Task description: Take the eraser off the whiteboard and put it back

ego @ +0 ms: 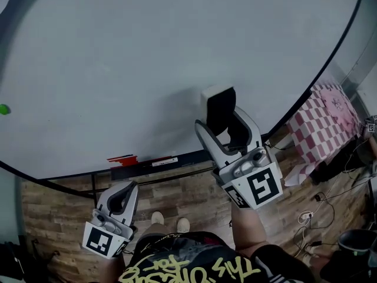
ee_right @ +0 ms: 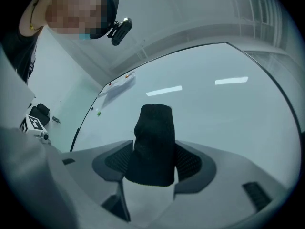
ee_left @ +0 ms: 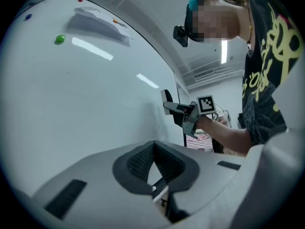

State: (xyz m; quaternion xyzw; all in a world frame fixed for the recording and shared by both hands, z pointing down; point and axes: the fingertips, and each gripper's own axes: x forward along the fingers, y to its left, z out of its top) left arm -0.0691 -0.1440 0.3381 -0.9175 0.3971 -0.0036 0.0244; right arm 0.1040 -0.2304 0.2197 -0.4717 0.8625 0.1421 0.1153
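Between right claw [ee_right: 152, 162] jaws, eraser [ee_right: 153, 132], by whiteboard [ee_right: 228, 113]

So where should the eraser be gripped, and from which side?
By its two long parallel sides, coming in from the end nearer the person. The eraser is a narrow block, so those flat sides seat squarely between the jaws. The right gripper is shut on it that way, its far end standing out past the jaws toward the whiteboard.
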